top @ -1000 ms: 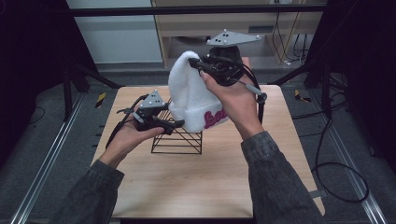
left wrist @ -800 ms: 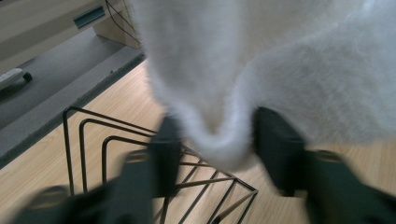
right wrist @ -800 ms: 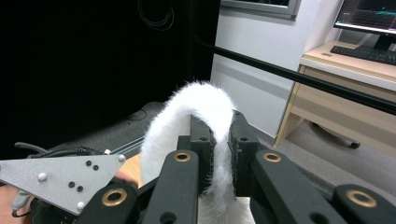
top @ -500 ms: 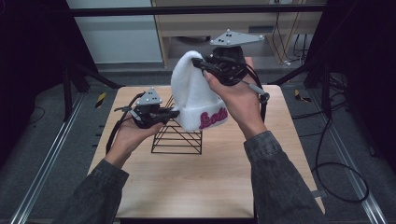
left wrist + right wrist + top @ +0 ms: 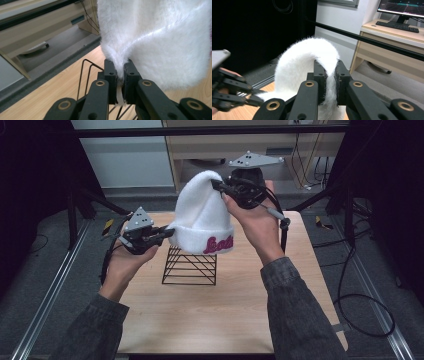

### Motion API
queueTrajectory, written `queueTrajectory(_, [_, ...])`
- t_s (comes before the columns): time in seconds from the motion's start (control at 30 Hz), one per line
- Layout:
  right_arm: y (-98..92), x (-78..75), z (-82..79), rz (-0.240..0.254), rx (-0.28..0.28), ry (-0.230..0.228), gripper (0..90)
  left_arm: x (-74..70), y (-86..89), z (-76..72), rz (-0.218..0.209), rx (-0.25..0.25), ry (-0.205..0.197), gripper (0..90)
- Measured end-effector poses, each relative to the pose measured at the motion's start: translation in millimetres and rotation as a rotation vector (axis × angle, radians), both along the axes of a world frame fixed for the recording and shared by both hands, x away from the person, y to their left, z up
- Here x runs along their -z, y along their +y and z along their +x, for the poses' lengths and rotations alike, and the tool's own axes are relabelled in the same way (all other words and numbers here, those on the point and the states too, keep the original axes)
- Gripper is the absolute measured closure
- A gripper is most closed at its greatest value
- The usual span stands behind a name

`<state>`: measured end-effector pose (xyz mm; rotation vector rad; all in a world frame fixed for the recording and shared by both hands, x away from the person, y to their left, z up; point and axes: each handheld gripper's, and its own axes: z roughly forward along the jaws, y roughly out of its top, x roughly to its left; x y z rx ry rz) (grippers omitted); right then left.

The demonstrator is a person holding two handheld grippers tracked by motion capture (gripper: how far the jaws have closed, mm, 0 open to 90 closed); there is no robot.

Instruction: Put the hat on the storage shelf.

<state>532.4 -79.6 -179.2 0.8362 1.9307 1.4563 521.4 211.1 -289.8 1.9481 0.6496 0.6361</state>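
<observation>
One fluffy white beanie (image 5: 202,215), pink lettering.

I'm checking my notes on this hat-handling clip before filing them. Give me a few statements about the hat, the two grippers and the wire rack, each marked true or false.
1. The left gripper is shut on the white hat at its lower edge. True; its jaws have just been closing there.
2. The right gripper hangs open, apart from the hat. False: it is shut on the fluffy fabric near the crown.
3. The hat lies flat on the wooden table. False: it is held up in the air above the black wire rack.
4. The hat's cuff bears dark red lettering. True.
5. The wire rack stands on the table. True.
</observation>
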Motion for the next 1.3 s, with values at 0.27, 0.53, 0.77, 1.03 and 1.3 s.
queueTrajectory(0.27, [1.7,4.4,8.5,-0.015,0.022,0.025,83.1,-6.5,11.8,-7.7,-0.005,-0.019,-0.002,83.9])
queueTrajectory(0.53, [5.3,11.2,14.9,-0.02,0.022,0.043,83.1,-8.7,18.4,-11.7,0.017,-0.037,-0.02,83.9])
queueTrajectory(0.77, [12.2,20.3,23.6,-0.024,0.018,0.063,83.1,-6.7,24.2,-10.8,0.028,-0.054,-0.019,83.9])
queueTrajectory(1.03, [20.7,31.9,35.1,-0.035,0.015,0.09,83.1,2.6,34.7,-3.6,0.029,-0.072,0.008,84.0])
queueTrajectory(1.3, [24.2,35.6,37.4,-0.034,0.008,0.095,83.1,6.8,36.0,-1.4,0.043,-0.072,0.013,84.0])
